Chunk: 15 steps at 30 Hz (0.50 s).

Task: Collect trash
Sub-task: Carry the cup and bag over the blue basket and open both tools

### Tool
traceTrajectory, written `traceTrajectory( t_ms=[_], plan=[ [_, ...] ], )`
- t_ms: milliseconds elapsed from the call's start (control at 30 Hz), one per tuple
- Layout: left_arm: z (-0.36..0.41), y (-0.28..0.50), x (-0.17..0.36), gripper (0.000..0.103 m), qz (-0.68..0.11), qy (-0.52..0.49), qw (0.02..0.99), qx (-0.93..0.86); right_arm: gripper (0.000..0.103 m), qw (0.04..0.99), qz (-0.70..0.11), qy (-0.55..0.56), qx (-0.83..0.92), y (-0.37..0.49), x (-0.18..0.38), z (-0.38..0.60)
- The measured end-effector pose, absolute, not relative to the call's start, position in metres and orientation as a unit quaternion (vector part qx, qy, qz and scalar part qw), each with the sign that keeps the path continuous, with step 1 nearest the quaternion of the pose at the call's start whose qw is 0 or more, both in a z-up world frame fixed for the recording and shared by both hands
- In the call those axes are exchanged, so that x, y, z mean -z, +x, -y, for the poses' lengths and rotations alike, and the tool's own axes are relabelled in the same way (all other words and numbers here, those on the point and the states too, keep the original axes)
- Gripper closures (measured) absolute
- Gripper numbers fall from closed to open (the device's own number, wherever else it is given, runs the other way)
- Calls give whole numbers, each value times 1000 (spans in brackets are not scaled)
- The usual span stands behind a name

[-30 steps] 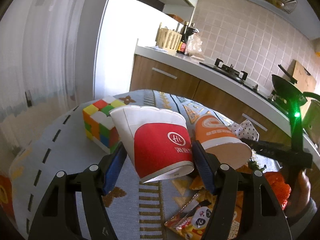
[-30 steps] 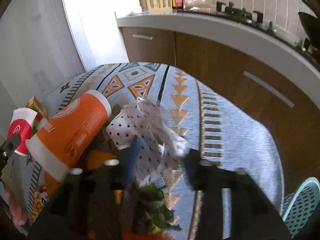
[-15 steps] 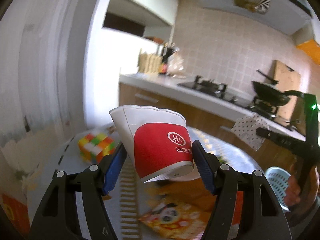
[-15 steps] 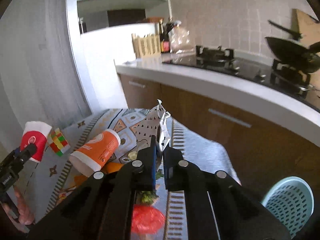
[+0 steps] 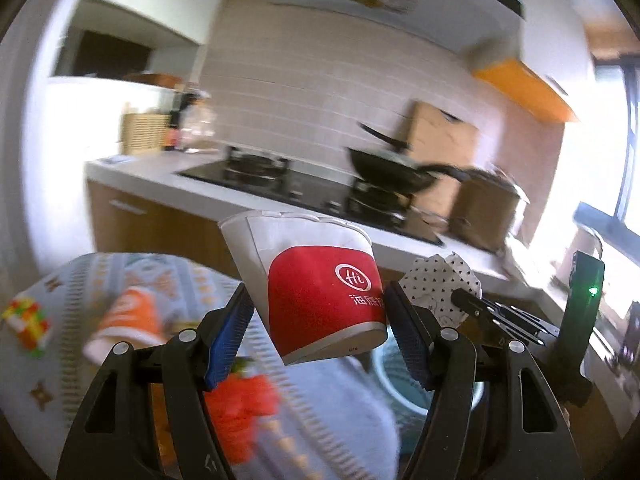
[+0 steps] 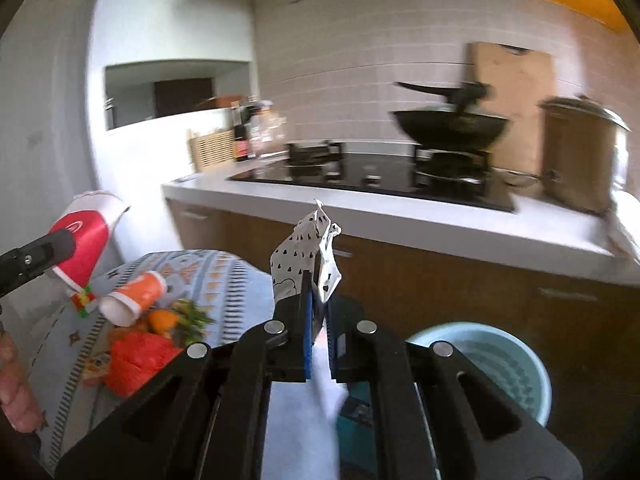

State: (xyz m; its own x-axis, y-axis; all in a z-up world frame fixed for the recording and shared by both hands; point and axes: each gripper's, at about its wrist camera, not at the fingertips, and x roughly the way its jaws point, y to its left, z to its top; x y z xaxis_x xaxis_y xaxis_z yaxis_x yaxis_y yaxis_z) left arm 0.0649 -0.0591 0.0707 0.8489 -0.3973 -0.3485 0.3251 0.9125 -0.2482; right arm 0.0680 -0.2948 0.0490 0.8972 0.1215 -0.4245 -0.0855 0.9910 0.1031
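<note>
We are carrying the cup (image 5: 320, 292), clamped left, and the napkin (image 6: 308, 256), pinched right, toward the bin (image 6: 500, 360); next, releasing above it.

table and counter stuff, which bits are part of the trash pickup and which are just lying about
Part of the job:
- red cup, held in the left gripper
- spotted paper, pinched in the right gripper
- orange cup on the table
- red wrapper and green scraps
- blue bin

Just lying about:
- puzzle cube
- wok
- cutting board
- metal pot
</note>
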Motion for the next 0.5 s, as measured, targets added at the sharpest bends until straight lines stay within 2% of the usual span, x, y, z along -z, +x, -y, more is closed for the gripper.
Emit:
traceTrajectory(
  t_ms=[333,500],
  plan=[
    [197,102,-31,38,-268,-31,924,272,99,952,-282,103,55,41,10,404],
    [252,124,9,38,-328,-8,897,296,99,929,-343,127,64,42,54,435]
  ],
)
